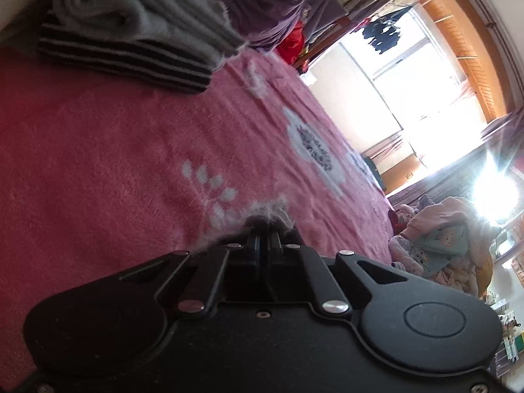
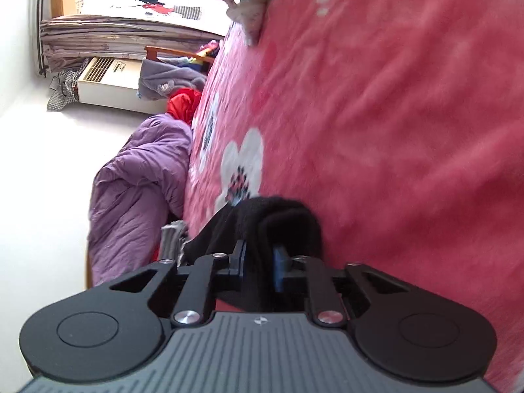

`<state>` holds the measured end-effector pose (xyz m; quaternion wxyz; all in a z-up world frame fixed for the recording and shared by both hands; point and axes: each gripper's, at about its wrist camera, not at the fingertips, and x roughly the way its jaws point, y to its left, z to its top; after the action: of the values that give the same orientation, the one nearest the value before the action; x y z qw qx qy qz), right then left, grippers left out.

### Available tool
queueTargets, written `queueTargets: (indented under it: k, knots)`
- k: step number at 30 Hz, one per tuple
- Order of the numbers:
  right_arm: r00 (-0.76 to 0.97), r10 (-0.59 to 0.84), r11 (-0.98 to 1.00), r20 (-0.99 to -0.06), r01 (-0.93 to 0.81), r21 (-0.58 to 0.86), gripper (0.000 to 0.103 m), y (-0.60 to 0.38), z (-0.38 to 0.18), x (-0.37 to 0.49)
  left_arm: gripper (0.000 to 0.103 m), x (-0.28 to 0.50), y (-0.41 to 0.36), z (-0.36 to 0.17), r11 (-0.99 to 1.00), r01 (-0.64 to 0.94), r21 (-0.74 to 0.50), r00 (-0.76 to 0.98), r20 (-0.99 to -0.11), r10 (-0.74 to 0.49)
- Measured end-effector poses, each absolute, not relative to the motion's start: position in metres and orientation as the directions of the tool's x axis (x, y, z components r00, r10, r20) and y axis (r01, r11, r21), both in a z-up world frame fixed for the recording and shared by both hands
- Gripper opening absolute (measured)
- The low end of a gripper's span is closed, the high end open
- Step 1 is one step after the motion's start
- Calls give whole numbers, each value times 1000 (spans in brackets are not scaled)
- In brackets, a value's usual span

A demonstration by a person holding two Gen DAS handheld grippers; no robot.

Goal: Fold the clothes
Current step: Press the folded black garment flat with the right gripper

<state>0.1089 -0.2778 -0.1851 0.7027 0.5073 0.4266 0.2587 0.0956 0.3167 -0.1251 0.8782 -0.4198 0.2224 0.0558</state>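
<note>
Left tool: pinching grey fuzzy cloth at its tips, over the pink blanket. Right tool: clamping black garment, bunching between its fingers.

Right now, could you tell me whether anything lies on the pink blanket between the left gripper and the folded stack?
Nothing visible does: the left gripper, shut on fuzzy grey fabric, faces bare pink blanket up to the folded stack.
</note>
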Motion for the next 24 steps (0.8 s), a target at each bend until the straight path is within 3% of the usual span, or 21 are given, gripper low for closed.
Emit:
queueTargets:
  k: [2, 4, 6, 12, 16, 21, 24]
  knots:
    - [501, 798, 339, -336, 87, 937, 14, -278, -184, 106, 1, 94, 318, -122, 655, -277, -703, 896, -435, -89]
    - [495, 781, 382, -380, 102, 918, 14, -282, -186, 105, 1, 103, 320, -137, 667, -361, -652, 832, -548, -84]
    - [485, 761, 432, -431, 118, 894, 13, -283, -191, 107, 1, 105, 322, -146, 653, -399, -644, 809, -583, -80]
    - [496, 710, 556, -499, 39, 830, 14, -272, -175, 106, 4, 100, 323, -139, 666, -406, -626, 808, -587, -58]
    - [505, 691, 582, -517, 37, 813, 26, -278, -166, 102, 8, 97, 310, -130, 711, -339, -616, 814, -571, -108]
    - [601, 619, 671, -506, -70, 738, 26, -280, -136, 81, 8, 94, 292, -118, 763, -242, -600, 815, -552, -176]
    - [590, 645, 705, -485, -217, 675, 26, -253, -120, 78, 19, 91, 284, -115, 759, -203, -619, 808, -544, -227]
